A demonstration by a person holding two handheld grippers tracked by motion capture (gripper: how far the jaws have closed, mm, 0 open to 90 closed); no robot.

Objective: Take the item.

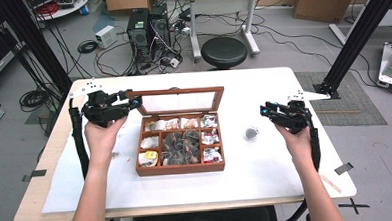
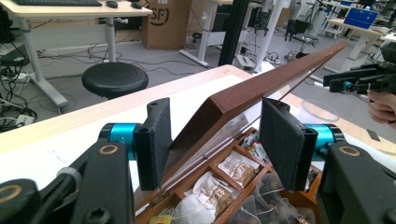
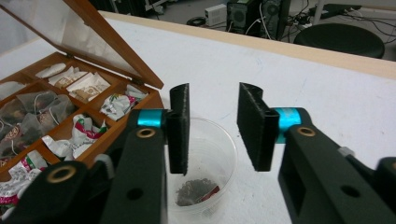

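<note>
Nearby, clear cup (image 3: 205, 163) beside tea box (image 3: 88, 154).

Raised lid (image 1: 179, 101) blocking box (image 1: 180, 166) from rear; cup (image 1: 251, 133) sitting apart on bare surface (image 1: 267, 172).

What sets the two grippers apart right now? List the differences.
The left gripper has its jaws either side of the wooden box's lid, which stands raised; the right gripper has nothing between its jaws, above the clear cup. The left gripper is by the box's far left corner, while the right gripper is off to the box's right. Both are black with blue collars.
</note>
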